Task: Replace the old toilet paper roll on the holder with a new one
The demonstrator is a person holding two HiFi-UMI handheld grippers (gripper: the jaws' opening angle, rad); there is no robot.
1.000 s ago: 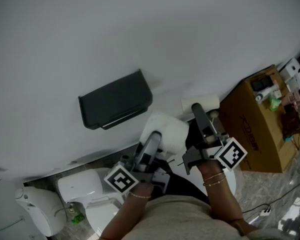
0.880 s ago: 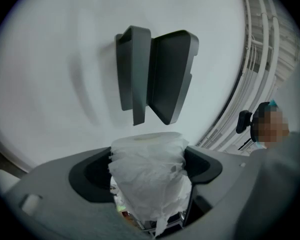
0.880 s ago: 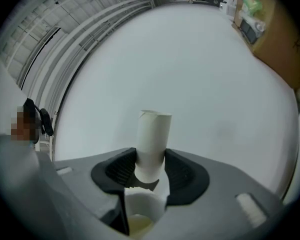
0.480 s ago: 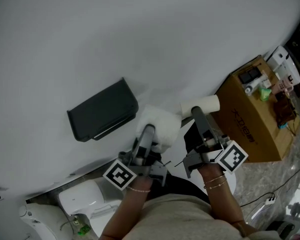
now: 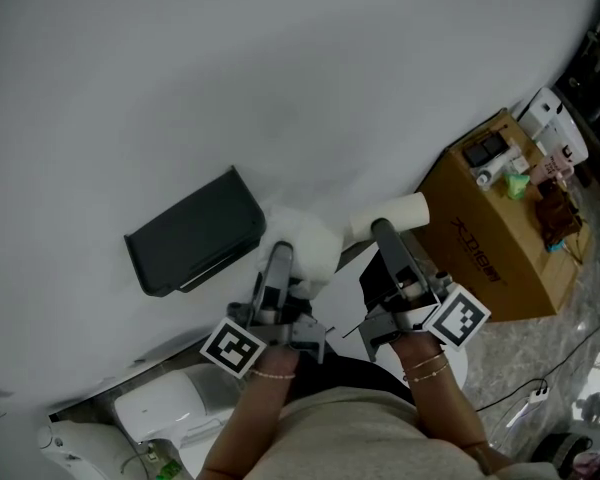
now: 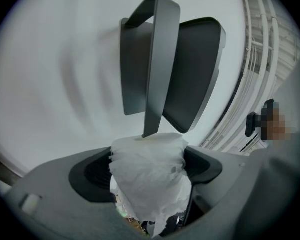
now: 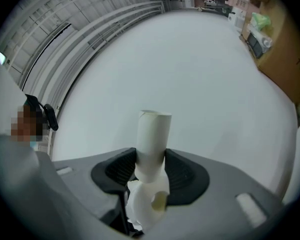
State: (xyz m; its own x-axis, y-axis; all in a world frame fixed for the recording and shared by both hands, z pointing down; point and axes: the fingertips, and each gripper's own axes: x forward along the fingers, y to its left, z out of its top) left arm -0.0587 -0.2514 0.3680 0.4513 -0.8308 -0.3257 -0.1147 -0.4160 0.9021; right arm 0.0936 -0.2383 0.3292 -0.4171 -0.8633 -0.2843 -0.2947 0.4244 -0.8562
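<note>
Currently, the left gripper (image 5: 277, 260) has its jaws clamped on the full white toilet paper roll (image 5: 312, 246), which is just beside the dark grey wall-mounted plastic holder (image 5: 192, 233). In the left gripper view, the roll's top end sits directly below the holder's grey cover bar (image 6: 157, 59). The right gripper (image 5: 380, 230) has its jaws clamped on the bare off-white cardboard tube (image 5: 392, 212), apart from the holder, in front of the white wall (image 5: 280, 68).

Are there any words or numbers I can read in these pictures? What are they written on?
No text can be read for certain.
Cardboard box: dark print on its side, too blurred to read.
Small things on top of the box: labels too small to read.
Marker cubes: black-and-white patterns only, no words.
</note>
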